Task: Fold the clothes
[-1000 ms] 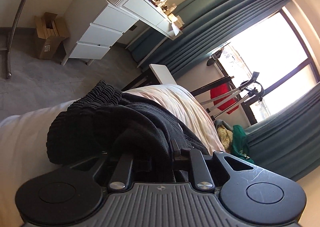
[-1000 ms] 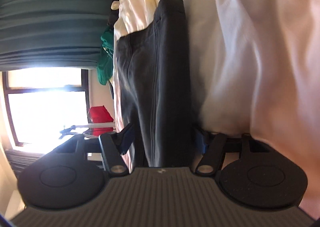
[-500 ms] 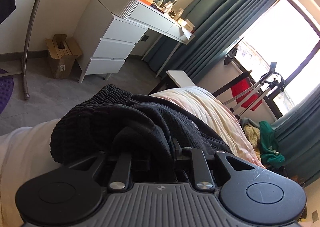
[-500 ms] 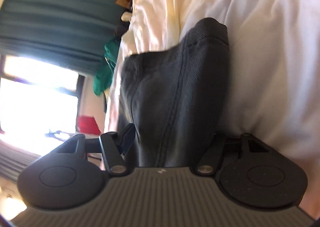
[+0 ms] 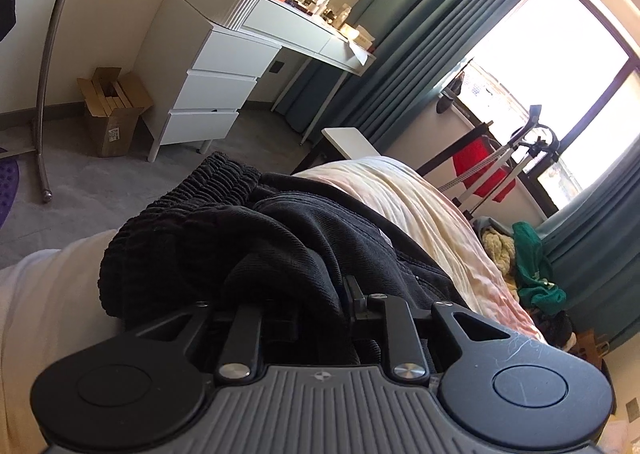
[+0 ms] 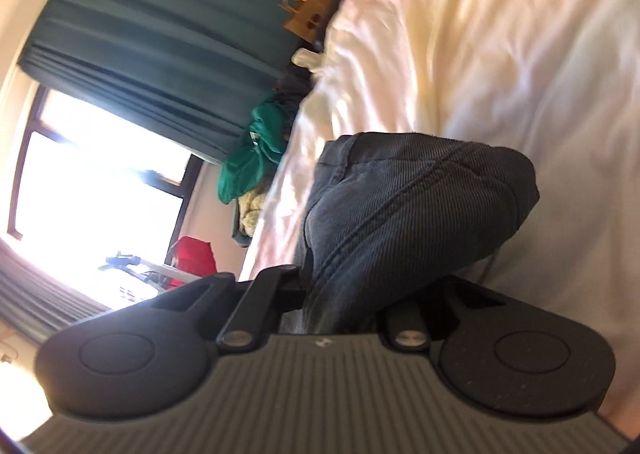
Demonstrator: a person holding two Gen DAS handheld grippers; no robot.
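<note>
- Left claw was pinched on trousers; its jaws had just eased slightly.
- Right claw, jaws just closed, gripped trousers.
- Both ends were best lifted evenly off bed.

Black corduroy trousers, fine-ribbed, with a gathered elastic waistband bunched up at the far end in the left wrist view. Heaped in thick folds on the pale bedcover, not yet flat or folded neat. Seen from the right wrist as a dark grey ribbed leg with a raised seam along it, humped up off the bedding and rounded over at its far end.
</note>
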